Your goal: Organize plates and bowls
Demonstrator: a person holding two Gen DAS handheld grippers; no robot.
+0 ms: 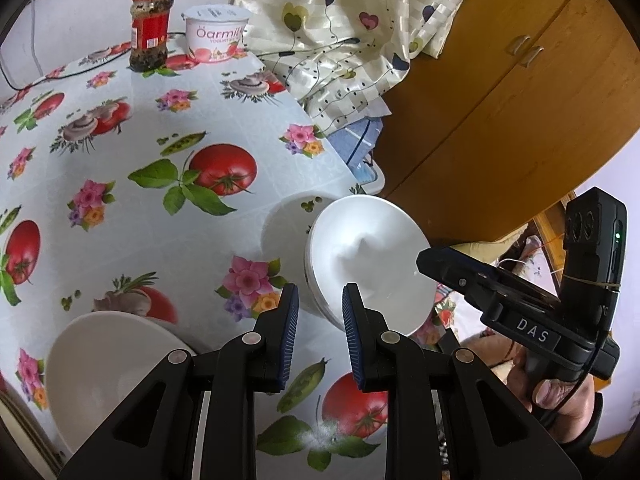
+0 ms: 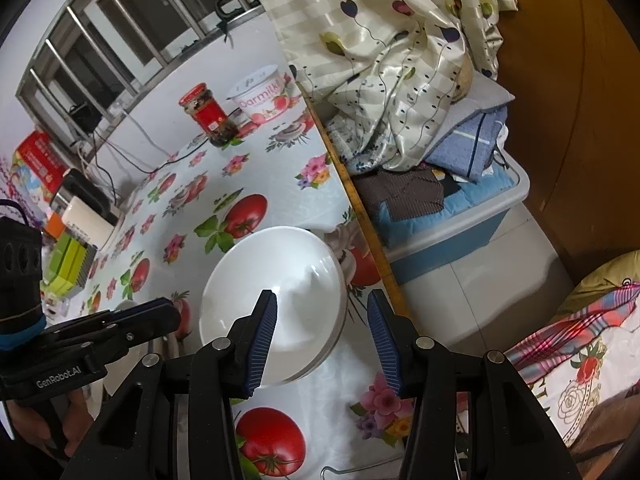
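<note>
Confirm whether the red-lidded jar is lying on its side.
No, the red-lidded jar stands upright on the tablecloth beside the yogurt tub.

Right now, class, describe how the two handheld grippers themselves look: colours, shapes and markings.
Both are black plastic with silver pivot bolts and ribbed blue pads. The right gripper reads "DAS", carries a green light and a thin cable. The left gripper reads "GenRobot.AI", with a blue band.

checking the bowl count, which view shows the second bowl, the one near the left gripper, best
The left wrist view: that second bowl sits open side up at lower left, mostly unobstructed. In the right wrist view the left gripper covers it, leaving only a pale sliver.
</note>
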